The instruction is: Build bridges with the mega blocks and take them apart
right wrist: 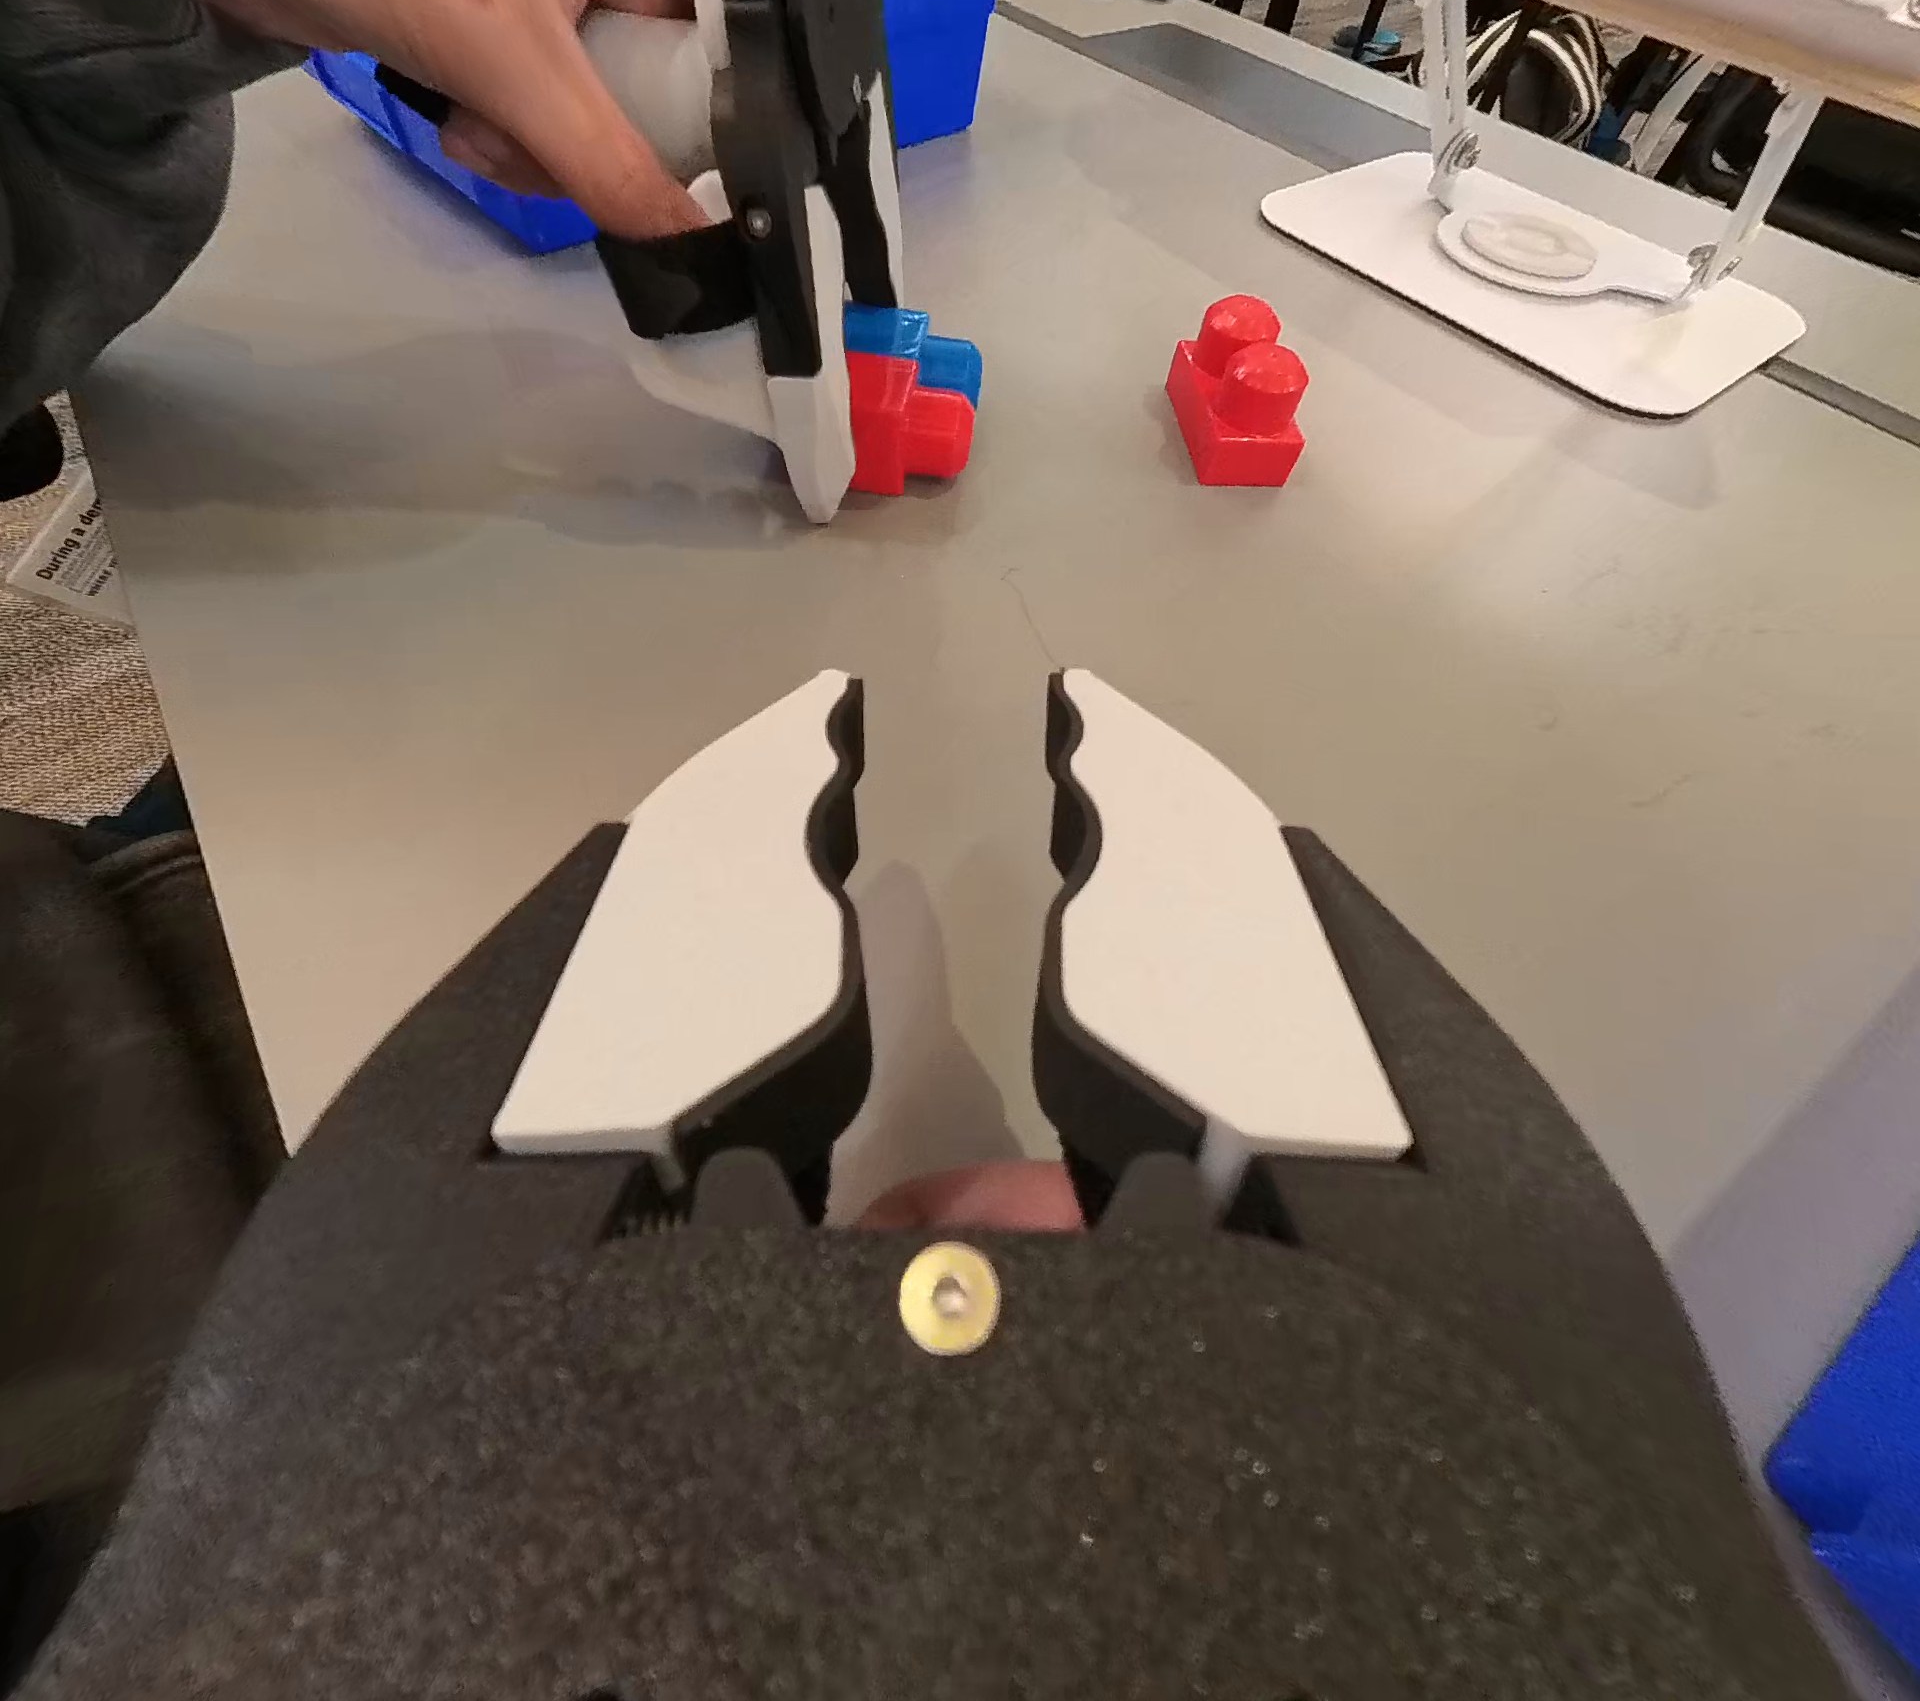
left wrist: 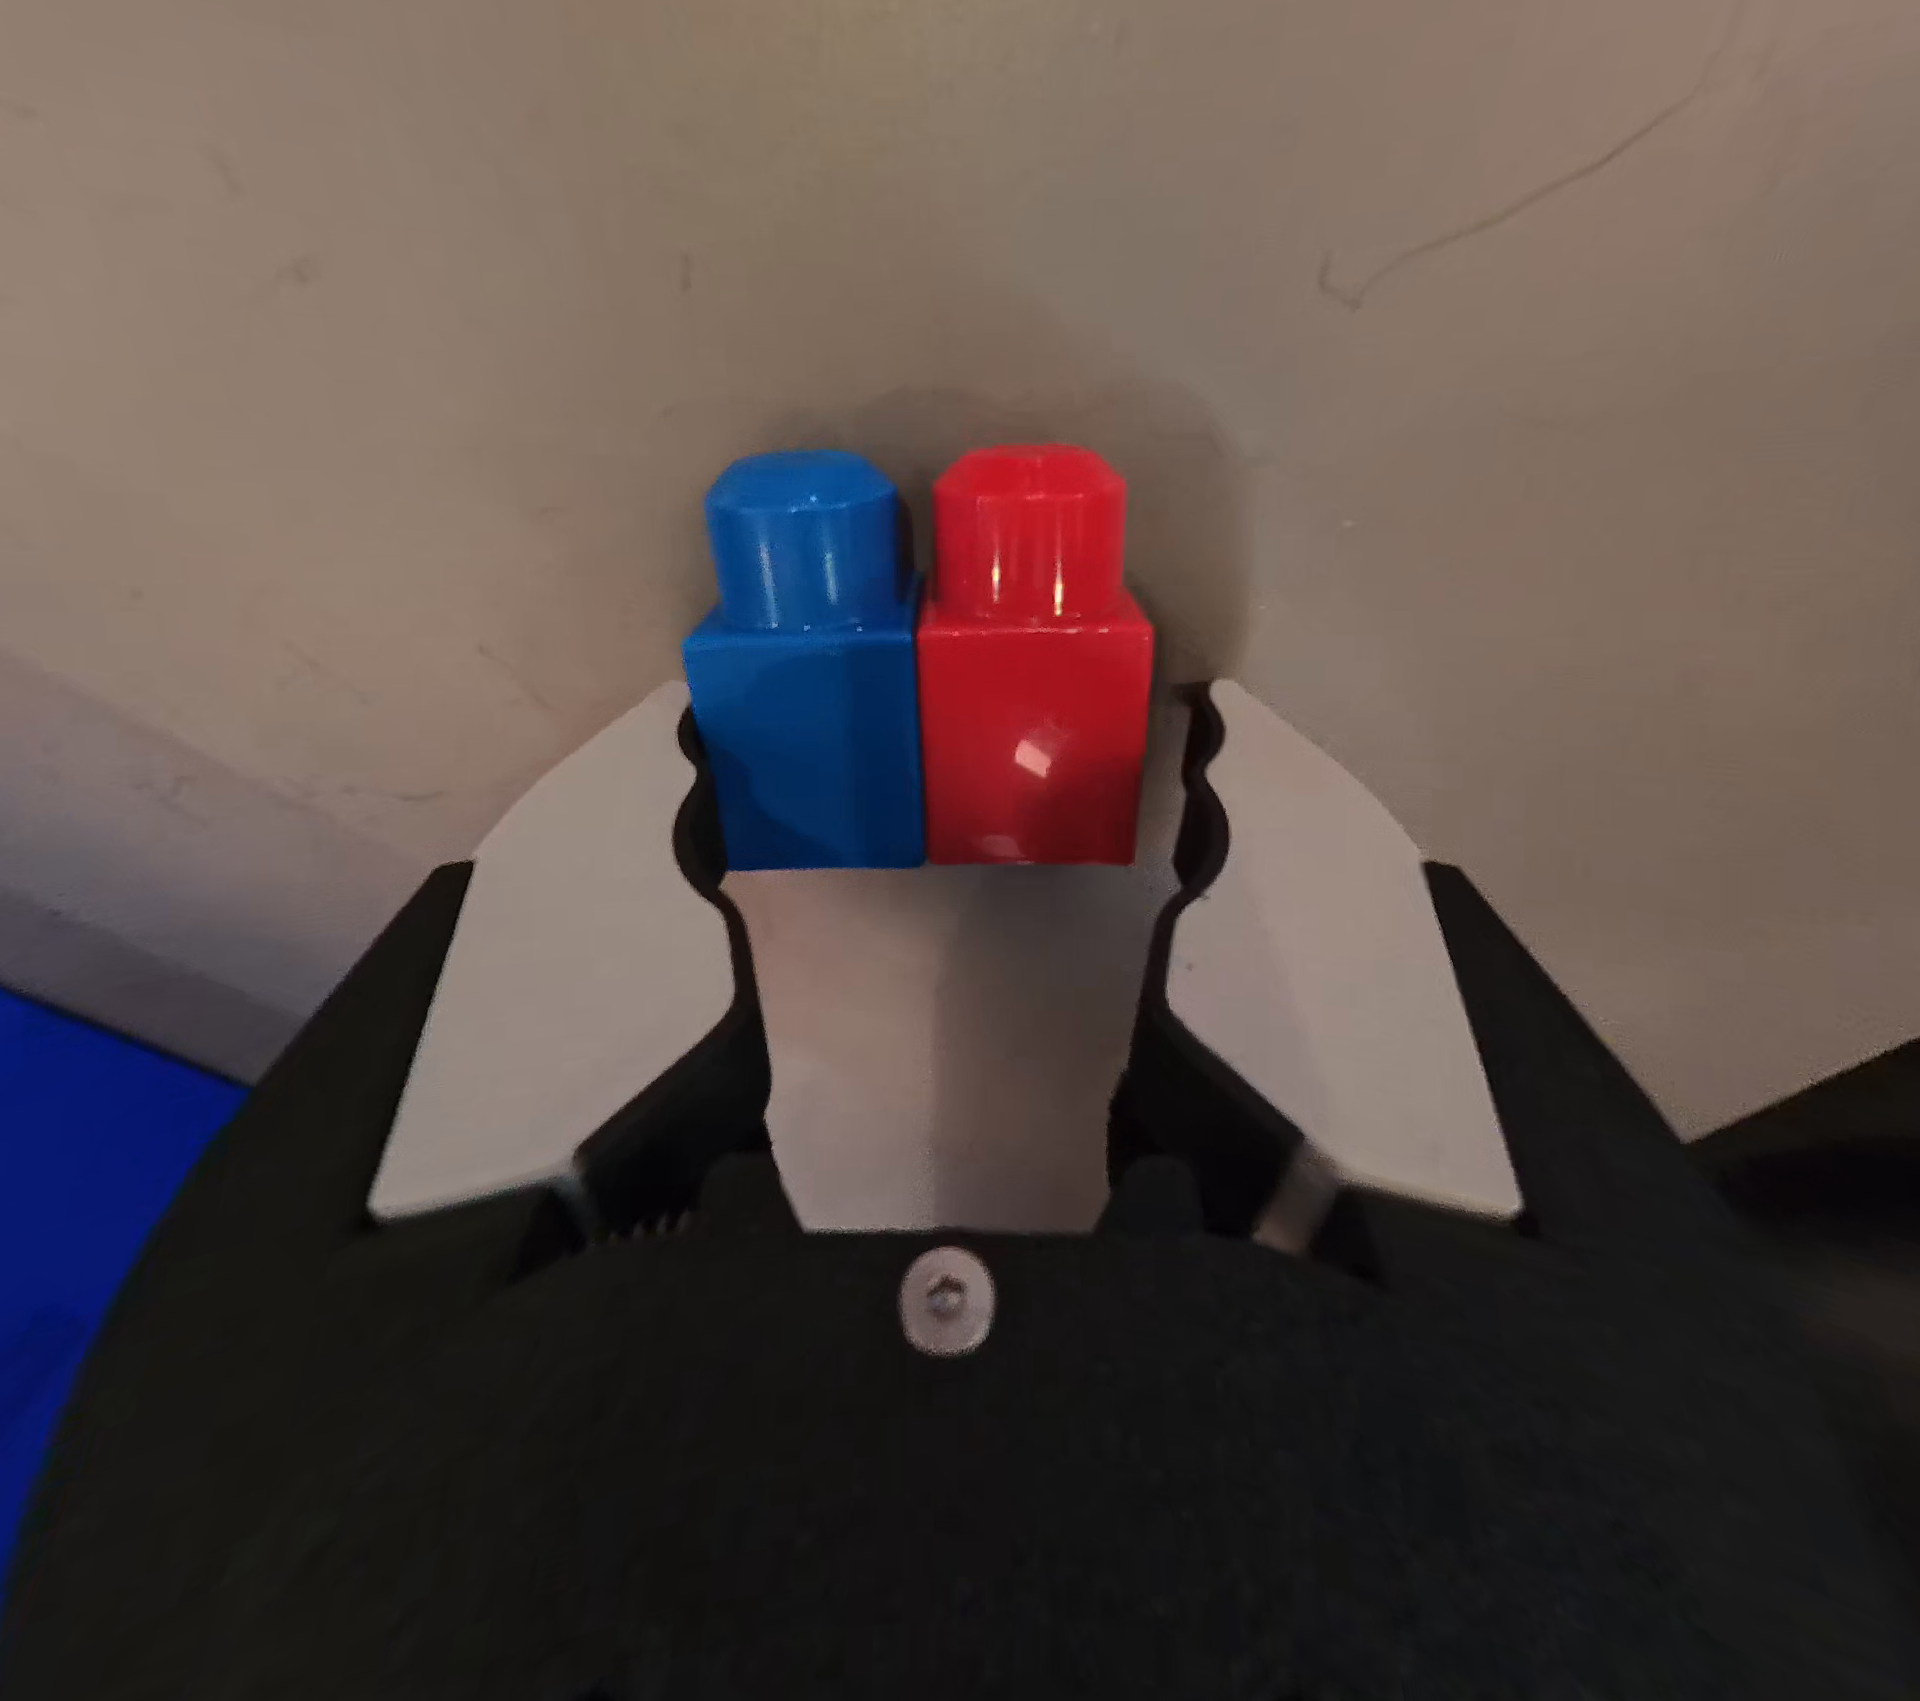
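While my left claw (left wrist: 940,768) brackets the blue block (left wrist: 805,716) and red block (left wrist: 1034,716), I should squeeze evenly; my right claw (right wrist: 956,695) hangs empty, narrowly parted.

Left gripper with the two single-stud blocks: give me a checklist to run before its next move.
1. Blue block and red block side by side between the left gripper fingers: ok.
2. Both fingers touching: cannot tell; a gap shows beside red.
3. Blocks resting on the table: ok.
4. Right gripper open, empty, clear: ok.
5. Two-stud red block apart from the pair: ok.
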The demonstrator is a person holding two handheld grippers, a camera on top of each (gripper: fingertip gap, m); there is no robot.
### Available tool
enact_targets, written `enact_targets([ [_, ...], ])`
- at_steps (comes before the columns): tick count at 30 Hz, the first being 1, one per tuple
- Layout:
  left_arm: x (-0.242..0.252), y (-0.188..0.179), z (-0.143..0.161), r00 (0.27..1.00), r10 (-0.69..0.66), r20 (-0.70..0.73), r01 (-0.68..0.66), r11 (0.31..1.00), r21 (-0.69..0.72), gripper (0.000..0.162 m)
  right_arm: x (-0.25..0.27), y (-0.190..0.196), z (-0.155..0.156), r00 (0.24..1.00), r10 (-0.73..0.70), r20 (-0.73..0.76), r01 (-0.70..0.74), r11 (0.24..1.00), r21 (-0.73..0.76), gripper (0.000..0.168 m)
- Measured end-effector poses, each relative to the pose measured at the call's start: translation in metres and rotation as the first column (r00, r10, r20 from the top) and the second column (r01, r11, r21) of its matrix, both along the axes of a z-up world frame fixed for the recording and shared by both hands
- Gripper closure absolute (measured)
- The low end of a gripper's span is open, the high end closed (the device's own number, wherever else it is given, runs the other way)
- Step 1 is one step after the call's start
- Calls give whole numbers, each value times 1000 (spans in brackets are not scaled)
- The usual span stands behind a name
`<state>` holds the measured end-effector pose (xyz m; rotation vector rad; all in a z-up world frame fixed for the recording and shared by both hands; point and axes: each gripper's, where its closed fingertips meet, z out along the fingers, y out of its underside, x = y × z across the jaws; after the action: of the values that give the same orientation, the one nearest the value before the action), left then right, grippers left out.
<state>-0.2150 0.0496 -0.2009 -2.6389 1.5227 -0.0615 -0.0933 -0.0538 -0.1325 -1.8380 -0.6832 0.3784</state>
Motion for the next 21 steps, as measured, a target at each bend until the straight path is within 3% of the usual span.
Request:
enact_targets([
  [4, -1, 3, 1, 1000, 14, 6, -14, 1000, -14, 87, 0, 0, 0, 1000, 0, 3, 0, 1000, 0, 135],
  [12, 3, 5, 3, 999, -1, 38, 0, 1000, 20, 88, 0, 1, 0, 1000, -1, -2, 1, 1000, 0, 135],
  [17, 20, 14, 30, 968, -30, 250, -3, 991, 130, 88, 3, 2, 1, 1000, -12, -11, 12, 1000, 3, 135],
  [21, 35, 17, 62, 834, -92, 544, -36, 975, 220, 88, 6, 4, 2, 999, -27, -25, 27, 1000, -2, 135],
])
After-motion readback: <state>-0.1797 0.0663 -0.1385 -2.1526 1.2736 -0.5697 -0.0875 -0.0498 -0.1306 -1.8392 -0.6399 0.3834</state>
